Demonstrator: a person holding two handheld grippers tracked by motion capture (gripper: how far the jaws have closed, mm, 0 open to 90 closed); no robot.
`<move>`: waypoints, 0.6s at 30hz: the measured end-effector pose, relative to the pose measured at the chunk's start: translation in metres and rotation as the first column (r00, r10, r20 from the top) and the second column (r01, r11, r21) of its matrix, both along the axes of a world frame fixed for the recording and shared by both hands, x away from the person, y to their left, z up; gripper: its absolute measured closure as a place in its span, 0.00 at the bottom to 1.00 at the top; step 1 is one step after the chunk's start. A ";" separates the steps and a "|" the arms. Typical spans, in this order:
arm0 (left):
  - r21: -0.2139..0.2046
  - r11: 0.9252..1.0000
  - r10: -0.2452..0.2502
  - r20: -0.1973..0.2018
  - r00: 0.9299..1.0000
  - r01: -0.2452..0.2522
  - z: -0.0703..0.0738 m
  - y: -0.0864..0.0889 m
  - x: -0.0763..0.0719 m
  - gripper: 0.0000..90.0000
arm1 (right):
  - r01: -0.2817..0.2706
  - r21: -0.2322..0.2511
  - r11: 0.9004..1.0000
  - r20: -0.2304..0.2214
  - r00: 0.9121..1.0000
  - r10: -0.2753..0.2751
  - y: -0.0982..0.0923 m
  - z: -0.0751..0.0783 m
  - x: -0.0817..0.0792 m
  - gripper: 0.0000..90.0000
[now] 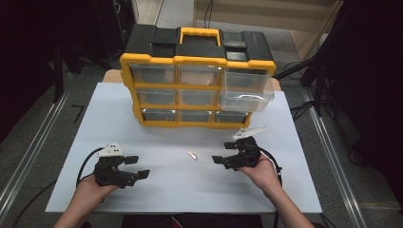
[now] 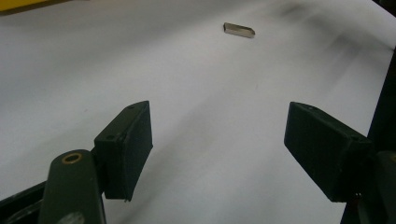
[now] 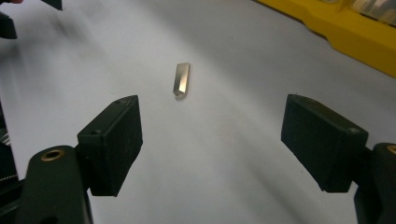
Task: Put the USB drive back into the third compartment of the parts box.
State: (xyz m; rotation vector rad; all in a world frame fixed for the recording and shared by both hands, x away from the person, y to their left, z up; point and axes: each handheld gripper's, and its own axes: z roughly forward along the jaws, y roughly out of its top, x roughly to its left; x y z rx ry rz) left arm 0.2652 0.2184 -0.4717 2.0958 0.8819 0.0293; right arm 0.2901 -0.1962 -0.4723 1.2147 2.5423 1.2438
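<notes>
High view: white table top (image 1: 157,102) with a black-and-yellow drawer organizer (image 1: 197,71) at its far edge. Nine clear drawers in three rows; the top-right drawer (image 1: 248,89) is pulled out toward the person, its contents too faint to tell. A small metal piece (image 1: 192,155) lies on bare board between the two grippers, nearer the right one. Left gripper (image 1: 137,167) sits near the front-left edge, jaws spread, nothing between them. Right gripper (image 1: 220,160) faces the piece, jaws apart and empty. Wide open board lies between the piece and the organizer.

Left gripper view: jaws wide apart, holding nothing. The metal piece (image 2: 239,30) lies well ahead, flat on the white surface, one end cut at a slant. Bare board all round it.

Right gripper view: jaws wide open and empty. The metal piece (image 3: 181,80) lies just ahead, between the jaw lines but beyond their tips. The organizer's yellow frame (image 3: 345,35) crosses the upper right corner.
</notes>
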 end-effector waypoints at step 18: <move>-0.003 1.000 -0.004 -0.003 1.000 0.004 0.000 0.000 0.000 0.28 | -0.028 -0.057 0.998 0.008 1.000 0.029 0.041 -0.003 0.018 0.22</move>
